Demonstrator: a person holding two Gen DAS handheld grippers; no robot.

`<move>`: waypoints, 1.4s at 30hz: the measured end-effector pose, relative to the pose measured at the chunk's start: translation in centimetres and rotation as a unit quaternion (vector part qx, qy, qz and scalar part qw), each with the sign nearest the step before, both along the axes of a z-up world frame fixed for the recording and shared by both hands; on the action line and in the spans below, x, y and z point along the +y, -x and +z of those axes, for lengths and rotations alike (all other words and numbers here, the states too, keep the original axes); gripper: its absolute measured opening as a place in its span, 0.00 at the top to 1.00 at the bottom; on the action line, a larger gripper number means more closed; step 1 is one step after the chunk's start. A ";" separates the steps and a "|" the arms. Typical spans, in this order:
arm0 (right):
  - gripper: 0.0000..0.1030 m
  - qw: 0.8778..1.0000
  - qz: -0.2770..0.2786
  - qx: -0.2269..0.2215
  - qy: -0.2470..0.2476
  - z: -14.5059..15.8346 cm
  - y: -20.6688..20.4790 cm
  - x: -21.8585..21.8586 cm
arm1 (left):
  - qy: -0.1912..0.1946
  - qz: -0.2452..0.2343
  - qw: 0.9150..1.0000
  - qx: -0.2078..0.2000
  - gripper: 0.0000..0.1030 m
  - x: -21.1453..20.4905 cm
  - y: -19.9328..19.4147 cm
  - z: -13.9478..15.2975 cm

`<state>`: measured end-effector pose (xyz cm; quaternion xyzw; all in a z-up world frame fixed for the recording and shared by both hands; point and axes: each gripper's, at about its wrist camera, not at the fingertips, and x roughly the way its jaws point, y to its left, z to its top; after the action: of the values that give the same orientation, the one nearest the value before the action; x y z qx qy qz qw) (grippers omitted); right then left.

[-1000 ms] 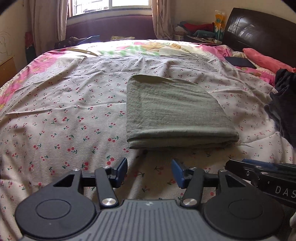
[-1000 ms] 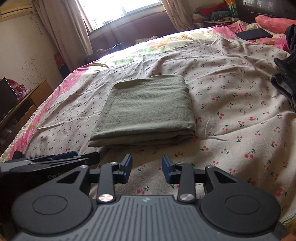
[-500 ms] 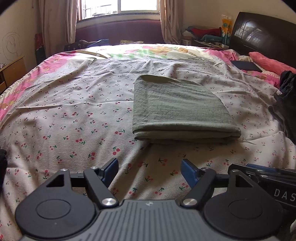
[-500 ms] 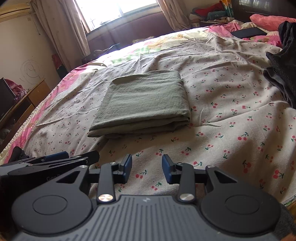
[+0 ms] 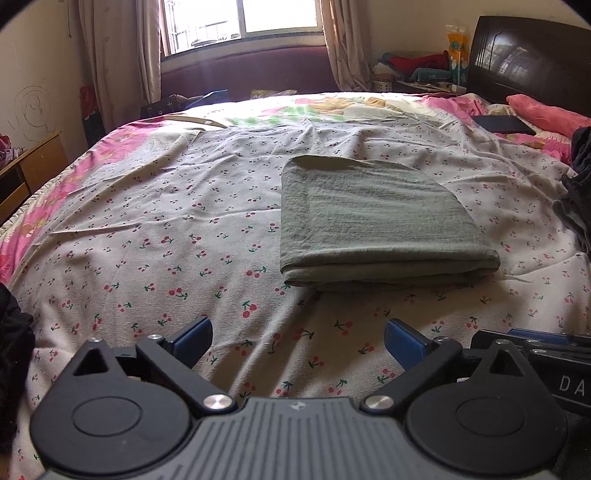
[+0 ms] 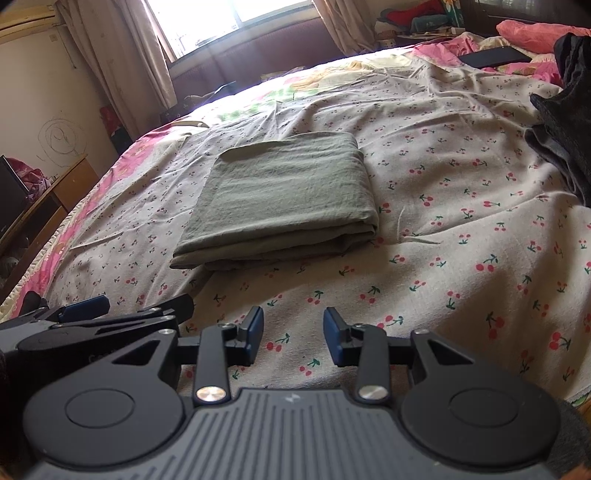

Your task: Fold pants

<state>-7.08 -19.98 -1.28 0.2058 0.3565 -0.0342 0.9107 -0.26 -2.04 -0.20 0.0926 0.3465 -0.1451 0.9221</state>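
One folded pants (image 5: 373, 221) on one sheet (image 5: 147, 236). Two grippers, left (image 5: 298, 341) and right (image 6: 293, 334). One dark garment pile (image 6: 565, 122) (right edge), one pink pillow (image 5: 546, 116), one window (image 5: 240, 18).

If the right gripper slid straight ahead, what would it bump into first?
Probably the cherry-print bedsheet just ahead of the open right gripper; further along, the folded green pants lie slightly left. Depth is hard to judge.
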 end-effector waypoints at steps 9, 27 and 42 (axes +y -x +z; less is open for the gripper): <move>0.64 1.000 0.001 0.004 0.001 -0.1 -0.1 0.0 | 0.016 -0.003 1.000 0.003 0.00 0.3 0.1 0.1; 0.64 1.000 -0.003 0.014 0.001 -0.4 -0.3 -0.1 | 0.021 0.001 1.000 0.014 0.00 0.7 0.0 -0.3; 0.64 1.000 -0.008 0.023 0.008 -0.6 -0.5 0.0 | 0.015 -0.002 1.000 0.026 0.00 0.6 -0.1 -0.7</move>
<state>-6.56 -20.00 -1.90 0.2004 0.3757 -0.0496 0.9034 -0.20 -1.48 -0.93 0.0754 0.3684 -0.1543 0.9137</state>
